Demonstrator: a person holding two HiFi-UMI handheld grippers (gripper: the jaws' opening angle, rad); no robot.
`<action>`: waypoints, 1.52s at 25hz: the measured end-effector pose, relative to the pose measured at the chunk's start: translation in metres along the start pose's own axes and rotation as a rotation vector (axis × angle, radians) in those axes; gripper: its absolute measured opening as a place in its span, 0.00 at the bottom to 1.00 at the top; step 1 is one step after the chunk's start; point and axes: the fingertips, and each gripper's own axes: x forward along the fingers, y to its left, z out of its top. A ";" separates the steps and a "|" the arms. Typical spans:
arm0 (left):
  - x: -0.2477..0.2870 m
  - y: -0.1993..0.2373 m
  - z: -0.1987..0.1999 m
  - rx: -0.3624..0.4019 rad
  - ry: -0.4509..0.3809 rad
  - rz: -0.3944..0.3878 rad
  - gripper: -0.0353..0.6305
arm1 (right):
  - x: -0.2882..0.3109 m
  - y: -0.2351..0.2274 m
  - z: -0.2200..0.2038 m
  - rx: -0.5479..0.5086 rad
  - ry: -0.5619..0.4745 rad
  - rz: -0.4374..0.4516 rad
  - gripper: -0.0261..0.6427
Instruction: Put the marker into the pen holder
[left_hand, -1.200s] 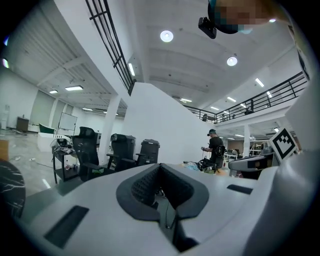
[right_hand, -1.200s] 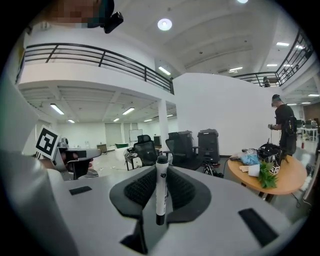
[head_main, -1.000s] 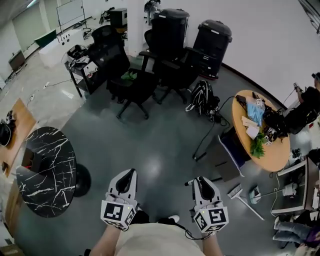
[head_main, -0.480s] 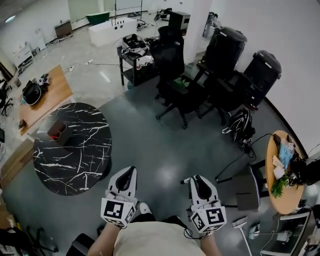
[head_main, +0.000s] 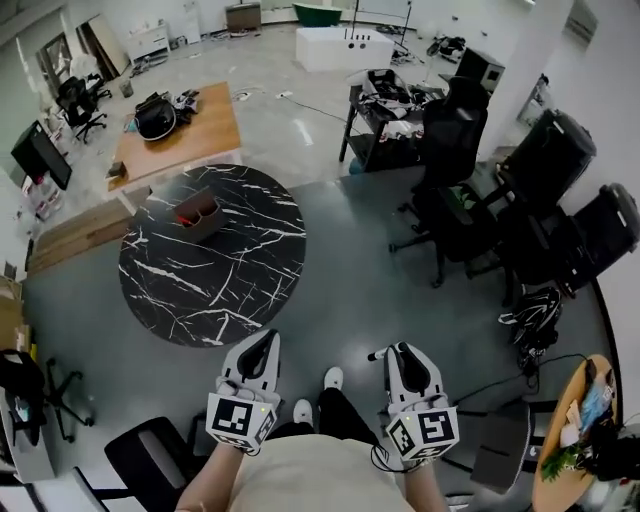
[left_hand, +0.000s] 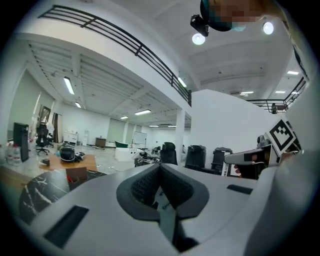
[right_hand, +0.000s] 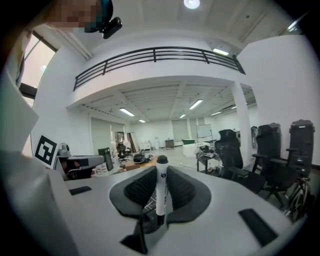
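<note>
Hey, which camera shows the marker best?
The right gripper view: the marker stands upright and close between the shut jaws of the right gripper. The head view shows only a small white end poking out beside that gripper. The left gripper view does not show it clearly.

The pen holder (head_main: 197, 213) on the black marble table (head_main: 240, 290) is far away. Something red sits in it, but it is too small to tell what. The marker's (right_hand: 161, 192) bottom end goes down out of sight between the jaws of the right gripper (right_hand: 161, 171). In the head view only a tiny bit of it sticks out. The left gripper's (left_hand: 160, 171) grey body covers part of the black marble table. The round wooden table (head_main: 550, 492) is cut off by the picture's edge.
</note>
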 end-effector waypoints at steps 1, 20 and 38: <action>-0.003 0.011 0.000 -0.007 -0.002 0.033 0.07 | 0.012 0.006 0.002 -0.006 0.005 0.031 0.16; 0.013 0.127 0.011 -0.008 0.009 0.566 0.07 | 0.210 0.066 0.047 -0.113 0.061 0.597 0.16; 0.029 0.214 0.010 -0.072 -0.036 0.723 0.07 | 0.313 0.129 0.044 -0.162 0.119 0.770 0.16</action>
